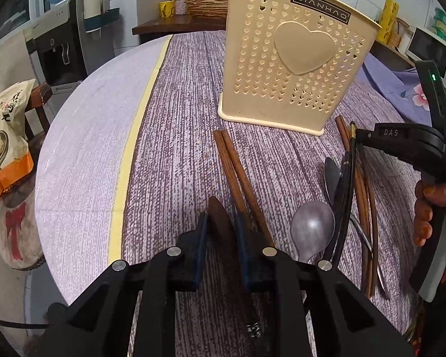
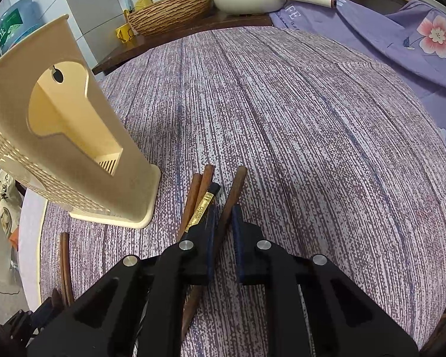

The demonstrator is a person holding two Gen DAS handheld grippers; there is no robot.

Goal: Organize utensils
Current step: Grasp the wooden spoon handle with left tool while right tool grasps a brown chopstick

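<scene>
In left view only, spoon [image 1: 312,227] visible; left gripper [image 1: 221,232] clamps wooden utensil, right gripper [image 2: 224,226] clamps chopstick (brown).

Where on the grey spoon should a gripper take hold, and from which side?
Grip the spoon by its handle, not the bowl: the bowl is wide and rounded, so the pads would likely slip. It lies flat on the cloth, bowl toward the holder, with a black chopstick close on its right. Come from above, jaws across the handle, near the bowl, where it shows clear.
</scene>
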